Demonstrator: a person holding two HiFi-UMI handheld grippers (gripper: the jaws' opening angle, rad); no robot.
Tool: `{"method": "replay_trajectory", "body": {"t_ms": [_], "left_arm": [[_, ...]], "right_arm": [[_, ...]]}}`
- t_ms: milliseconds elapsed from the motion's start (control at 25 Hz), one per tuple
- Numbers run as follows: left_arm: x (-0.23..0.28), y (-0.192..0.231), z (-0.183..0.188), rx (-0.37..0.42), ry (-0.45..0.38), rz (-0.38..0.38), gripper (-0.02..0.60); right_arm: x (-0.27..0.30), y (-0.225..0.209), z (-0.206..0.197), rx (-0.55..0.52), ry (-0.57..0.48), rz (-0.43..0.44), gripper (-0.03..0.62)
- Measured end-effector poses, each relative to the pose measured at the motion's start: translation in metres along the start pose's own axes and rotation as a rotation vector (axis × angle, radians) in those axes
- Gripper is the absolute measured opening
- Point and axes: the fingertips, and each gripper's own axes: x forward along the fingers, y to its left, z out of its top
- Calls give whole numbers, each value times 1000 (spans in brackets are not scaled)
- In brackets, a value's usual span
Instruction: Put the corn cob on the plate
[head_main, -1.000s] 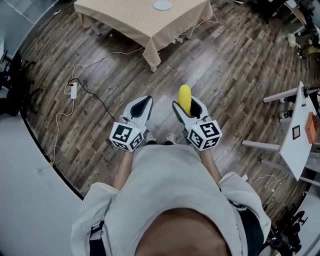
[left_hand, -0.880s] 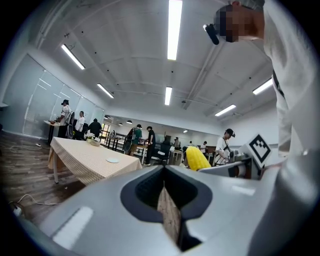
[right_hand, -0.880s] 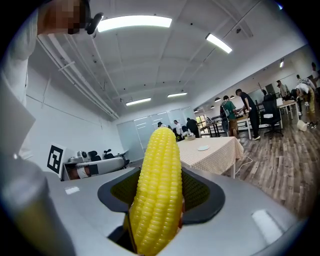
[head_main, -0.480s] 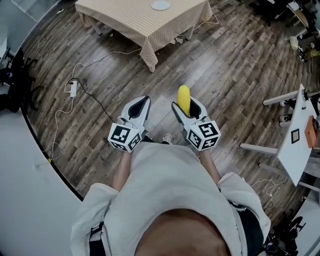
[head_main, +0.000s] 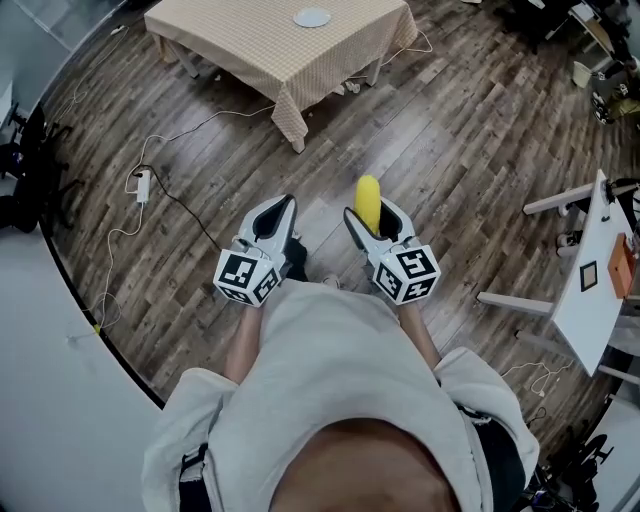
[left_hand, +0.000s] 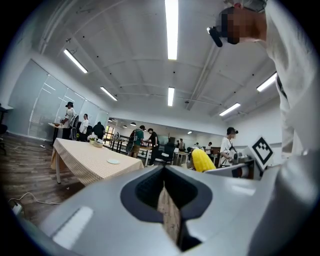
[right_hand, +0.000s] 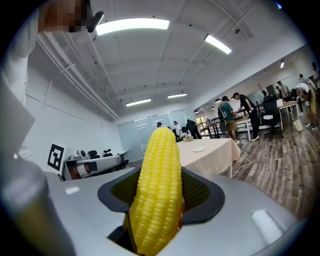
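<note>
The fingers (right_hand: 202, 195) of the right gripper (head_main: 372, 208) are clamped on the corn cob (head_main: 367, 195), which sticks out past the jaw tips above the wooden floor (head_main: 470, 150). The left gripper (head_main: 272, 215) beside it has its jaws pressed together, empty. The plate (head_main: 312, 17) lies on the cloth-covered table (head_main: 240, 45), well apart from the cob.

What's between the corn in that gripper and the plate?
In the head view, bare wooden floor, then the table's checked cloth, separate the corn cob from the plate.

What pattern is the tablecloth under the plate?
The tablecloth is a fine beige-and-white check, clearest in the left gripper view.
</note>
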Motion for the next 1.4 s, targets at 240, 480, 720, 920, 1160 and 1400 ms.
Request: {"method": "replay_trajectory", "body": {"t_ms": [240, 480, 720, 920, 1160, 1400], "left_arm": [[16, 13, -8, -10, 9, -2, 8], [38, 35, -12, -34, 0, 2, 8], [74, 70, -9, -52, 0, -13, 8], [110, 114, 0, -53, 13, -29, 8], [155, 172, 16, -61, 26, -49, 8], [188, 226, 36, -66, 10, -64, 8]], "right_arm": [[14, -14, -4, 6, 13, -10, 249], [45, -27, 1, -3, 21, -2, 249], [90, -43, 18, -14, 16, 2, 249], [141, -61, 31, -12, 28, -11, 249], [208, -77, 55, 3, 38, -20, 247], [268, -84, 87, -10, 18, -27, 245]]}}
